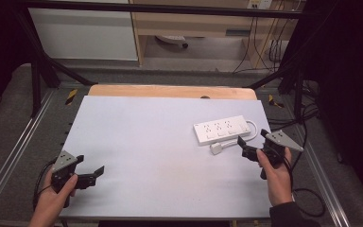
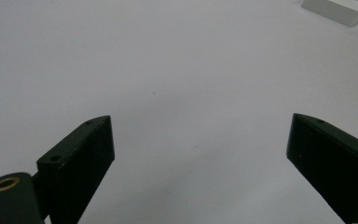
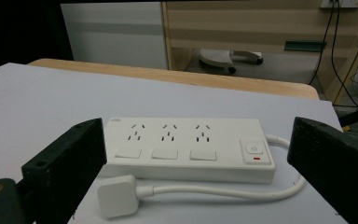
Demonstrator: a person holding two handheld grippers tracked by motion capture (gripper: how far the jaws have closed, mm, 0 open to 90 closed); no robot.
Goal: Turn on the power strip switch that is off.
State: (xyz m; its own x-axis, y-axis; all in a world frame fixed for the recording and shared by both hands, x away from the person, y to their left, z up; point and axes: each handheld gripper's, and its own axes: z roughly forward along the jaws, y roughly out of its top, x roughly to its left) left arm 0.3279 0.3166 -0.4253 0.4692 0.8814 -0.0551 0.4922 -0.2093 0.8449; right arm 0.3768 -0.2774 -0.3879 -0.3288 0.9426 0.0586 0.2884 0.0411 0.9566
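Observation:
A white power strip (image 1: 222, 129) with three sockets lies flat on the right half of the white mat (image 1: 146, 142). Its white plug (image 1: 217, 148) rests on the mat just in front of it, and the cord (image 1: 254, 128) loops round the strip's right end. My right gripper (image 1: 252, 137) hovers open just right of the plug, with nothing between its jaws. In the right gripper view, the right gripper (image 3: 198, 135) frames the power strip (image 3: 186, 144), plug (image 3: 116, 196) and cord (image 3: 214, 191). My left gripper (image 1: 90, 165) is open at the mat's near left corner. The left gripper (image 2: 200, 140) points over bare mat.
A wooden tabletop edge (image 1: 170, 91) shows beyond the mat. Black frame bars (image 1: 38, 71) stand at both sides. Loose cables (image 1: 307, 118) lie on the floor to the right. A corner of the power strip (image 2: 335, 9) shows far off in the left gripper view.

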